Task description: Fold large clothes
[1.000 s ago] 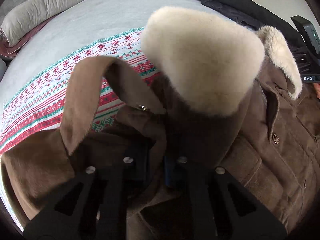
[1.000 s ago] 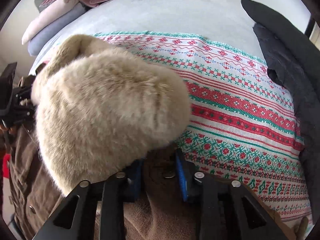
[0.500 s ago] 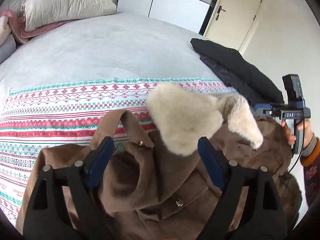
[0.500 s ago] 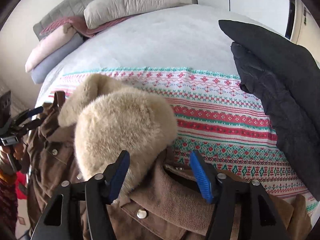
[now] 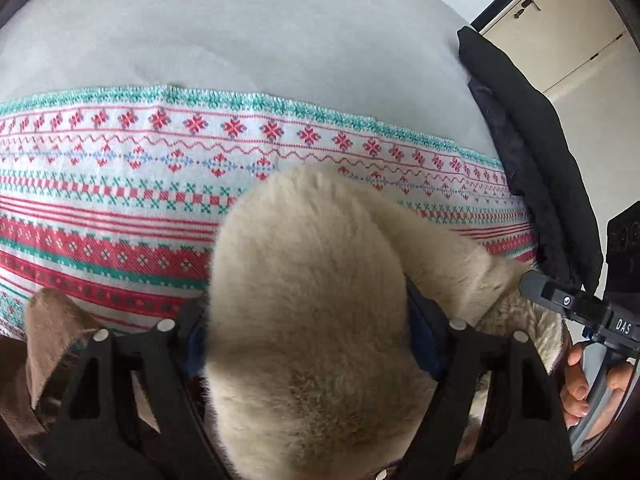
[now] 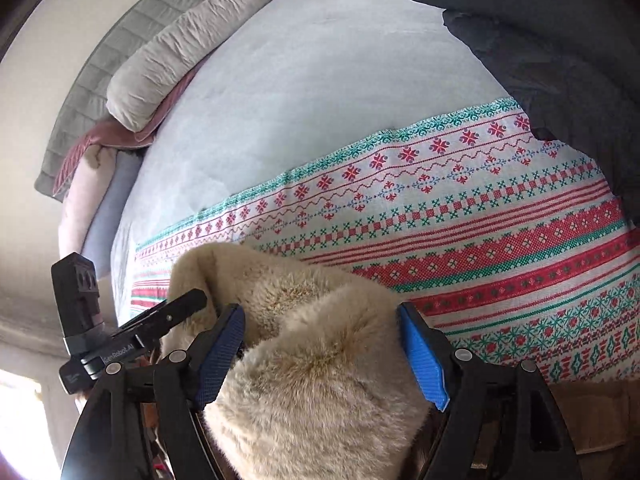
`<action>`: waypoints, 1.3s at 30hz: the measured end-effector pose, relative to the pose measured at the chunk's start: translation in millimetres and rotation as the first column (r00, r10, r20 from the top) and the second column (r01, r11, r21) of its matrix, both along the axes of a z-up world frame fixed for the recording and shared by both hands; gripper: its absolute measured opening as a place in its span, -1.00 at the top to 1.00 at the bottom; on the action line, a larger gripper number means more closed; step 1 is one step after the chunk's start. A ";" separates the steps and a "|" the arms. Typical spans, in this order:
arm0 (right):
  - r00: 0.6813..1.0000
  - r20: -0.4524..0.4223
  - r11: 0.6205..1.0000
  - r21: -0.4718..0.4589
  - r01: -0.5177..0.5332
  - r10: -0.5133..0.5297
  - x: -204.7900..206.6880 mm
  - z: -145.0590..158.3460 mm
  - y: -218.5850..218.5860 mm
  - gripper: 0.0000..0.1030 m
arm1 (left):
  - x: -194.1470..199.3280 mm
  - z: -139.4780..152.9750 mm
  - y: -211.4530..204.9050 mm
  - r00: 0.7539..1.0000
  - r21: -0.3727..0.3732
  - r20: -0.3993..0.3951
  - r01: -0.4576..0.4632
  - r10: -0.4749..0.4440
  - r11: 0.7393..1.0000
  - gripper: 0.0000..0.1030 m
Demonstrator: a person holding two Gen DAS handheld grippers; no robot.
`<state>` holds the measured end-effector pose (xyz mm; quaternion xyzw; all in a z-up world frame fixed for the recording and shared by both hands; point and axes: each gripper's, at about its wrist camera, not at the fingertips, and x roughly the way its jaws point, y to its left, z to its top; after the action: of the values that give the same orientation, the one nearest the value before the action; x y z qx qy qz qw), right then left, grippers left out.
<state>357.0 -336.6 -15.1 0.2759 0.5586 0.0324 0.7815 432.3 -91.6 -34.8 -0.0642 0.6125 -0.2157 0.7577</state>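
A brown suede coat (image 5: 52, 332) with a thick cream fur collar (image 5: 312, 280) lies at the near edge of the bed. My left gripper (image 5: 308, 340) points down over the collar. Its jaws are closing with the fur bulging between them and hiding most of the blue pads. In the right wrist view the same fur collar (image 6: 320, 360) fills the gap of my right gripper (image 6: 322, 356). Its jaws are opening, and the blue pads (image 6: 422, 360) stand at the fur's sides. A corner of brown coat (image 6: 580, 412) shows at lower right.
A red, green and white patterned blanket (image 5: 120, 200) lies under the coat across a grey bedspread (image 5: 240, 32). A black jacket (image 5: 532, 168) lies along the bed's right side. Pillows (image 6: 172, 64) are stacked at the headboard. A hand (image 5: 580, 384) holds the other gripper's handle.
Both grippers were shut on brown coat fabric, then let go and opened wide. Both have since shifted over the fur collar, which now sits between their jaws.
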 end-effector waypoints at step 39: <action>0.935 0.319 0.861 -0.508 0.029 0.157 -32.1 44.6 73.2 -0.42 | -97.7 62.2 123.9 0.886 -0.065 0.404 -0.221 0.228 0.973 -0.64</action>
<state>324.9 -263.4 29.5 0.0328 0.4086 -0.0399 0.9112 334.6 32.2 27.4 -0.0945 0.4271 -0.1406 0.8882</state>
